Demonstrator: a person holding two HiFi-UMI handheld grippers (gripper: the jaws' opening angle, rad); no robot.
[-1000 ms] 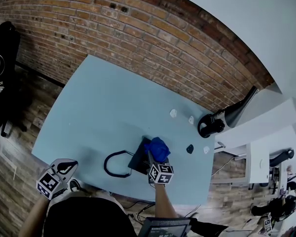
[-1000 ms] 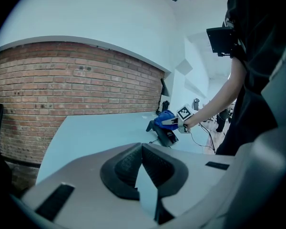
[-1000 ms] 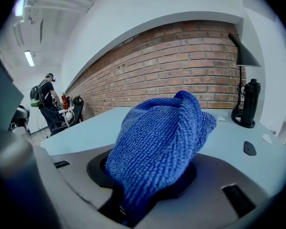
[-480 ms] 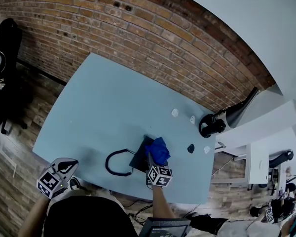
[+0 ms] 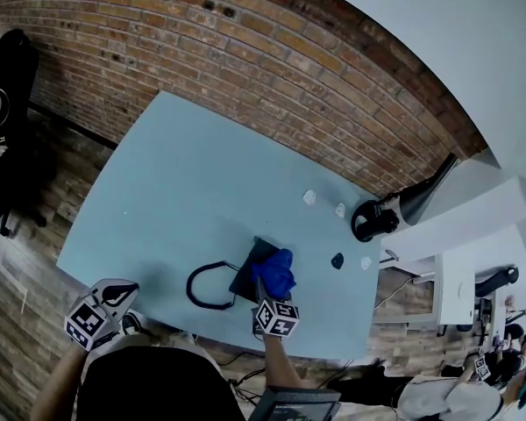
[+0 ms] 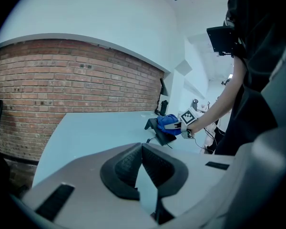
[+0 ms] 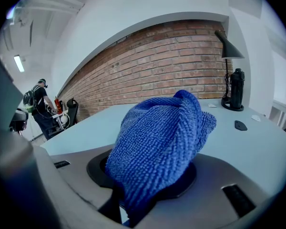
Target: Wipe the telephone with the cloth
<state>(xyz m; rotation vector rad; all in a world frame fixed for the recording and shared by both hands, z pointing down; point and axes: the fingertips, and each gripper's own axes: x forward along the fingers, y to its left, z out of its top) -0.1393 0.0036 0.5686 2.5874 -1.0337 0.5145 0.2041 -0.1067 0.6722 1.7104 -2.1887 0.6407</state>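
Note:
A black telephone lies near the front edge of the light blue table, its coiled cord looped to the left. A blue cloth rests on the telephone's right part, with my right gripper shut on it. In the right gripper view the cloth bulges up between the jaws and hides the telephone. My left gripper hangs off the table's near left corner, shut and empty. From there I see the telephone, the cloth and the right gripper.
A black desk lamp and a dark flask stand at the table's far right corner. Small white bits and a dark object lie nearby. A black chair stands on the left. A person stands far off.
My right gripper has drawn the cloth a little toward the table's near edge over the telephone. The left gripper has stayed put.

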